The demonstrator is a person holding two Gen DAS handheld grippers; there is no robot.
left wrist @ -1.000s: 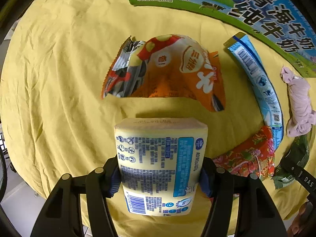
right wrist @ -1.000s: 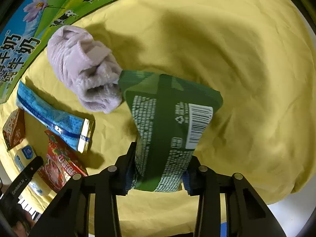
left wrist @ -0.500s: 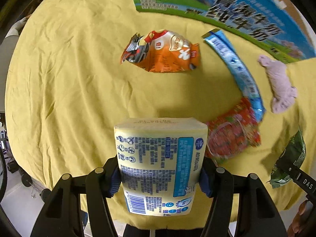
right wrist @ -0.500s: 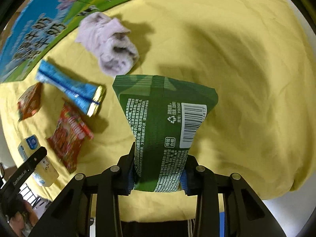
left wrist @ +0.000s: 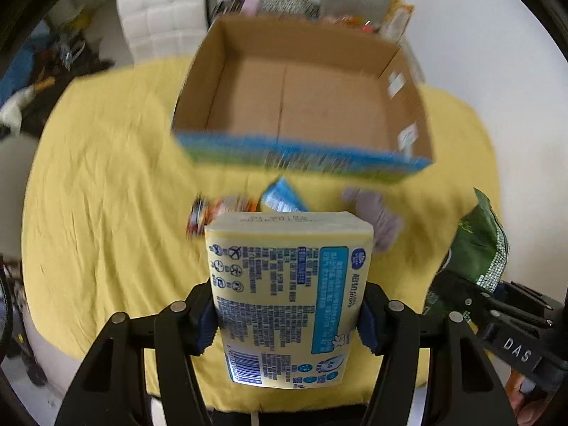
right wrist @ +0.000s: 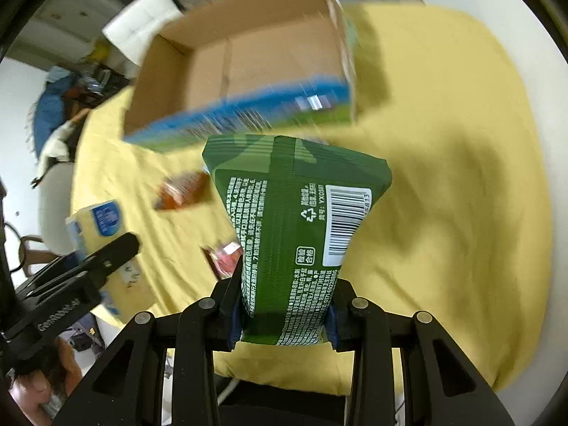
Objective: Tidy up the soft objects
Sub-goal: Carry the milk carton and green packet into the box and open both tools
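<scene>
Pale yellow pack point(left wrist: 289, 284) with blue print; green bag point(right wrist: 298, 234); yellow cloth point(left wrist: 106, 184); seemingly blue-banded brown box point(left wrist: 301, 103).

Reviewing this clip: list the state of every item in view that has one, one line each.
Left gripper: shut on the yellow pack, held off the table.
Right gripper: shut on the green bag, held off the table.
Cardboard box: open at the top, nothing visible inside.
Purple cloth: bunched up, lying on the yellow tablecloth.
Orange bag: lying on the tablecloth, blurred.
Blue packet: lying on the tablecloth, partly hidden.
</scene>
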